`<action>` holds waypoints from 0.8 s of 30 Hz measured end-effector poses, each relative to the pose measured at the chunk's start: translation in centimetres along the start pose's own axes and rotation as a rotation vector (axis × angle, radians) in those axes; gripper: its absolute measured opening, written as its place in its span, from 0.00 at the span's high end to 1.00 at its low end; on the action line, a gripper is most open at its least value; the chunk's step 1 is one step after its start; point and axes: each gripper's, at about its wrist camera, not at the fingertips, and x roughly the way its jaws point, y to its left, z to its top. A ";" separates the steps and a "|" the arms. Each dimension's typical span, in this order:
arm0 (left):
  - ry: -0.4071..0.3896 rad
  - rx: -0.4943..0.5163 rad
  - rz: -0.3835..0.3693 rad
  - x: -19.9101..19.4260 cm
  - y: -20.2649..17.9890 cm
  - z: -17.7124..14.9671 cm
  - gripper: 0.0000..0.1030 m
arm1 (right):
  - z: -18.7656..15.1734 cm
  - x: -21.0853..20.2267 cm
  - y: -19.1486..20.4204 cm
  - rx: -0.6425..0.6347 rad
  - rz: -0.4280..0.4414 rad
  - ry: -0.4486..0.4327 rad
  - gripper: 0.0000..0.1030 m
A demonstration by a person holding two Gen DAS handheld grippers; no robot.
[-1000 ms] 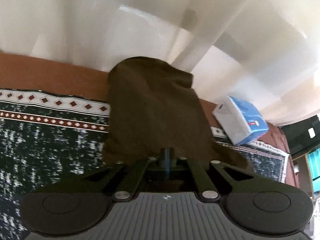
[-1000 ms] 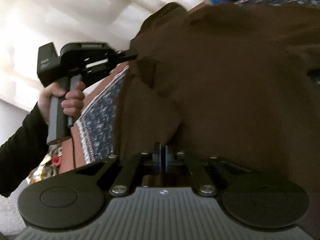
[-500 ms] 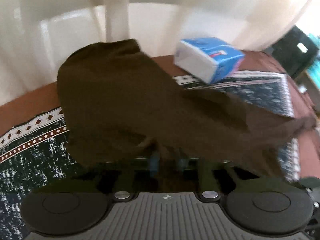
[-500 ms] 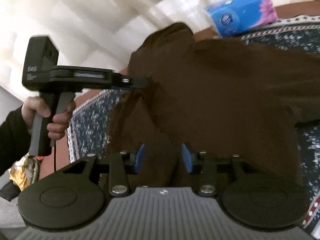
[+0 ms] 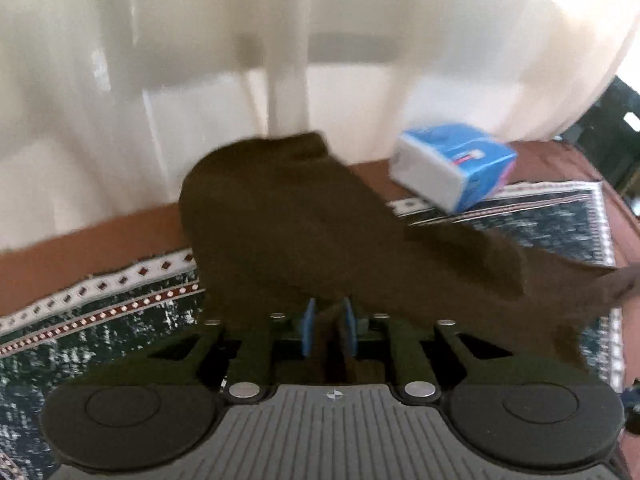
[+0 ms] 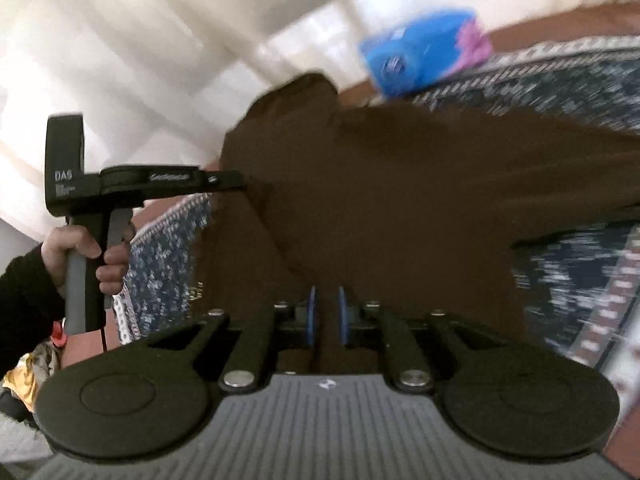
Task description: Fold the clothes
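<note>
Patterned rug [image 5: 552, 224] under brown garment [image 5: 304, 224]. My left hand-held gripper [image 5: 327, 328] opening, cloth between; right hand-held gripper [image 6: 325, 312] closing on garment.

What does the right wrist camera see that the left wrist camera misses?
Only the right wrist view shows the person's hand holding the left gripper at the brown garment's edge. Only the left wrist view shows dark furniture at far right. Both show the garment, the blue tissue box, the patterned cloth beneath and white curtains.
</note>
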 end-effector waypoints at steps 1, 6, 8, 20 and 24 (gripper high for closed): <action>-0.010 0.014 -0.014 -0.9 -0.3 0.1 0.55 | -0.3 -1.3 0.1 0.000 -0.015 -0.015 0.84; -0.061 0.109 -0.108 -2.8 -4.6 -0.1 0.44 | -3.2 -8.2 0.6 0.016 -0.092 -0.086 0.70; -0.053 0.167 -0.152 -2.4 -7.5 -0.3 0.44 | -5.0 -10.3 0.5 0.030 -0.133 -0.102 0.61; 0.024 0.325 -0.111 4.1 -21.9 -2.2 0.33 | -9.0 -12.5 -7.0 0.110 -0.091 -0.050 0.58; 0.044 0.158 -0.021 6.7 -21.1 1.3 0.33 | -9.2 -12.4 -9.5 0.084 -0.024 0.010 0.58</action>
